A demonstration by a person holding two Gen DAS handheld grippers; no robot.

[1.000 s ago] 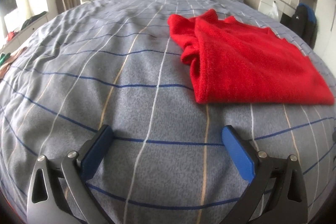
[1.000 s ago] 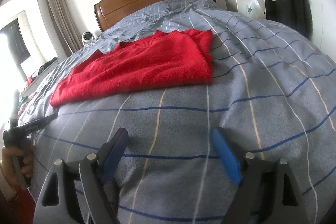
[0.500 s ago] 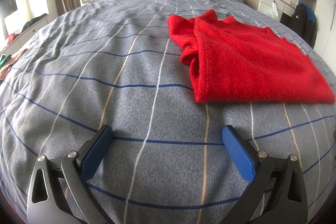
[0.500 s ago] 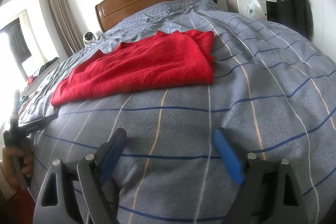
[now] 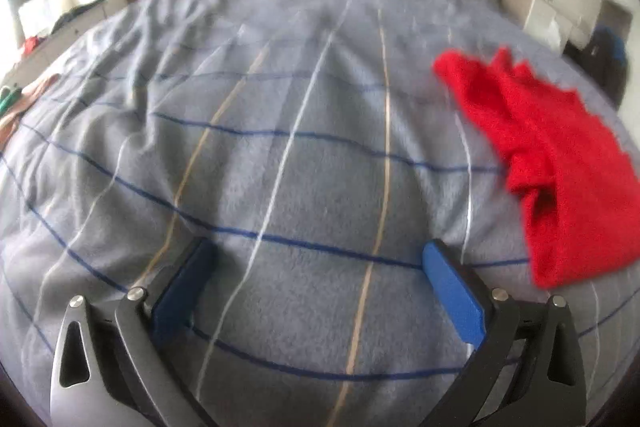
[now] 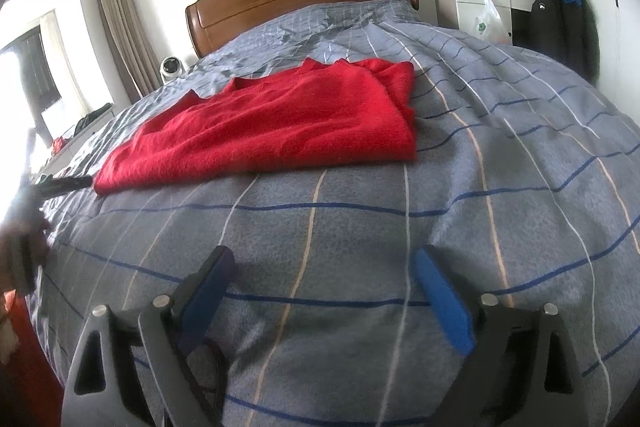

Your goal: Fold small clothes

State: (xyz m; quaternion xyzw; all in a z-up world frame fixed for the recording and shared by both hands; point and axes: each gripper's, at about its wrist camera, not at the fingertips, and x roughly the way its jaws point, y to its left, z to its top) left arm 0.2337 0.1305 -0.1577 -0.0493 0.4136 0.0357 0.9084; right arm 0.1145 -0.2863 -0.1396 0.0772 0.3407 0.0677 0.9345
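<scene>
Folded red sweater [image 6: 272,131] flat on bed [image 6: 360,239], upper centre of right view, left tool [image 5: 316,267] spread and empty, right tool [image 6: 324,279] spread, jaws just widened, nothing between

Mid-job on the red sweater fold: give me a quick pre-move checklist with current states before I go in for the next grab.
1. Red sweater lying folded on the blanket: ok.
2. Right gripper empty; jaws have just been opening, now wide: ok.
3. Left gripper open and empty: ok.
4. Left wrist view sharp enough to aim: not ok, blurred.
5. Left gripper lined up on sweater: not ok, sweater sits off to its right.
6. Fold edges even underneath: cannot tell.
</scene>
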